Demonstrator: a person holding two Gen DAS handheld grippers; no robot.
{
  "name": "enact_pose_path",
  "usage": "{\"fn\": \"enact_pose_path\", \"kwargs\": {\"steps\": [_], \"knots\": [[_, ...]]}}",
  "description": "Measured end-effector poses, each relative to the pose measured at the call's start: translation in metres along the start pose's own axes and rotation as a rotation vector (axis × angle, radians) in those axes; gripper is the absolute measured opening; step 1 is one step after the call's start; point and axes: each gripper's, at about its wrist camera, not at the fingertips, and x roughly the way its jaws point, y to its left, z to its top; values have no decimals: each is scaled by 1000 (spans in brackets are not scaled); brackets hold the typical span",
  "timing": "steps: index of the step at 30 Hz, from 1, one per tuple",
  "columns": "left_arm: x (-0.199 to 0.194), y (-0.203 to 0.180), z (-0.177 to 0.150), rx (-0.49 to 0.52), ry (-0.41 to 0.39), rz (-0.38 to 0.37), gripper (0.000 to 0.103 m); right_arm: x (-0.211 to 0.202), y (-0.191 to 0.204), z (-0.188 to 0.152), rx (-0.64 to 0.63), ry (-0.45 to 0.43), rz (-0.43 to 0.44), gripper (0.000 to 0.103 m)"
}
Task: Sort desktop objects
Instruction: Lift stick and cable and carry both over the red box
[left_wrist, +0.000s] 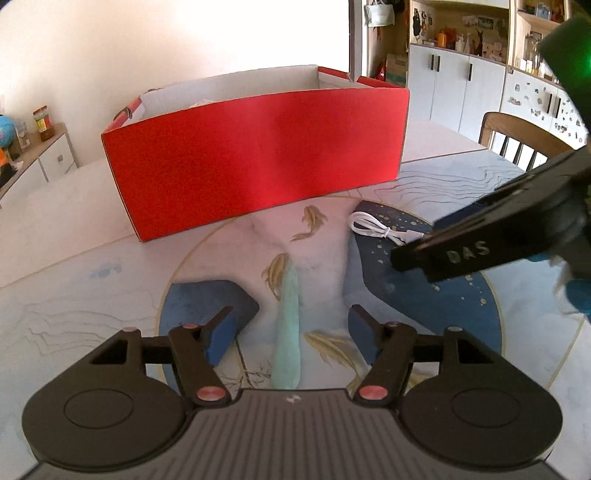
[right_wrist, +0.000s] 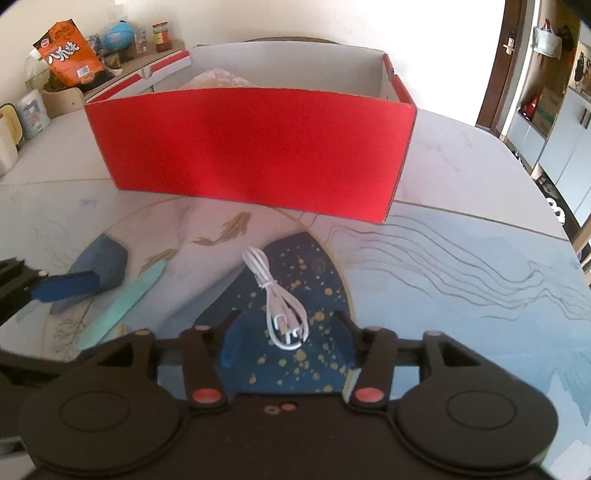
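- Where the decorated table mat covers the tabletop, a red cardboard box stands at the far side, open at the top, with a pale wrapped item partly visible inside it.
- Between the box and the grippers, the mat shows a printed circular design with gold fish and dark blue areas.
- Right gripper: the jaws stand apart at a moderate width, with nothing pressed between the blue pads.
- White bundled cable: it lies flat on the dark blue part of the mat. Its near loop sits between the right gripper's fingers, clear of both pads; its far loop extends toward the box.
- Left gripper: the jaws stand wide, with only bare mat between the pads. In its view the cable lies well ahead and to the right, next to the tip of the right gripper.
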Motion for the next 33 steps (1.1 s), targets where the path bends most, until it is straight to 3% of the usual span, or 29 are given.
{"fn": "enact_pose_path", "kwargs": {"steps": [5,6,9,13,16,33], "knots": [[-1,1,-3,-20,-17,-8,64,2,2,-1,6,-24,1,54],[-1,1,-4,-18,-22,-12,60,1,2,-2,6,-27,1,53],[-4,-4,-3,9,-32,-30,27,-1,5,-4,-3,-34,6,43],[-4,-8,0,15,-23,-36,20,-3,12,-5,-19,-33,11,23],[-3,-7,2,15,-17,-37,10,-3,15,-4,-21,-31,-2,21],[-9,2,9,-41,-11,-45,10,-32,16,-2,58,-57,-7,20]]}}
